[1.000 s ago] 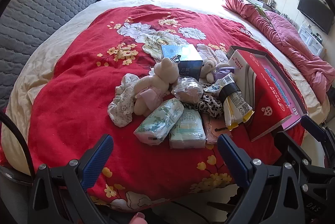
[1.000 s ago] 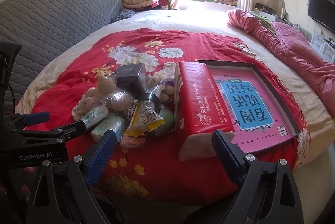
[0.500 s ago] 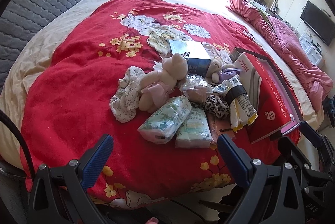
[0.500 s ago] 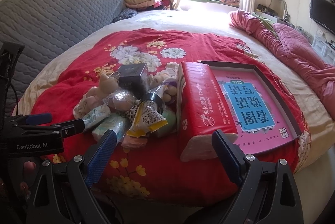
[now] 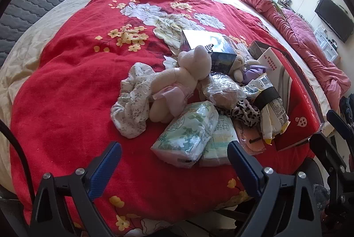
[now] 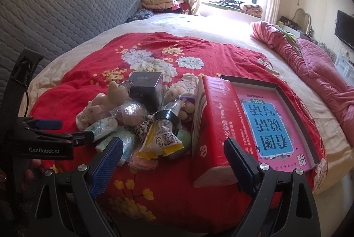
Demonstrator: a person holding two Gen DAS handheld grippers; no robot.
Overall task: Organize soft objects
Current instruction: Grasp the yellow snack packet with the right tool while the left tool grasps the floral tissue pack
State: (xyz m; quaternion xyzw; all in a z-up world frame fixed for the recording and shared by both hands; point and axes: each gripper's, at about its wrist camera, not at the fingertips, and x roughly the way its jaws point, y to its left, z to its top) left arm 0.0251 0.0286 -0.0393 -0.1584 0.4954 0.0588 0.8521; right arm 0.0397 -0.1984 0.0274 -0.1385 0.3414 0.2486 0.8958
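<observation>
With nothing between either pair of jaws, the closing left gripper (image 5: 174, 161) should be lowered squarely over the tissue pack (image 5: 187, 131) near the bed's front edge while the right gripper (image 6: 172, 156) is kept spread wide

Bed (image 6: 73, 53) with red floral blanket (image 5: 66, 104) on top. On it near the front edge: pile of soft stuff, i.e. teddy (image 5: 177, 86), sock (image 5: 132, 108), tissue packs (image 5: 188, 133), dark box (image 5: 212, 46) behind. Red carton (image 6: 216, 130) and pink tray (image 6: 274, 124) right of pile. Pink quilt (image 6: 314, 64) far right.
</observation>
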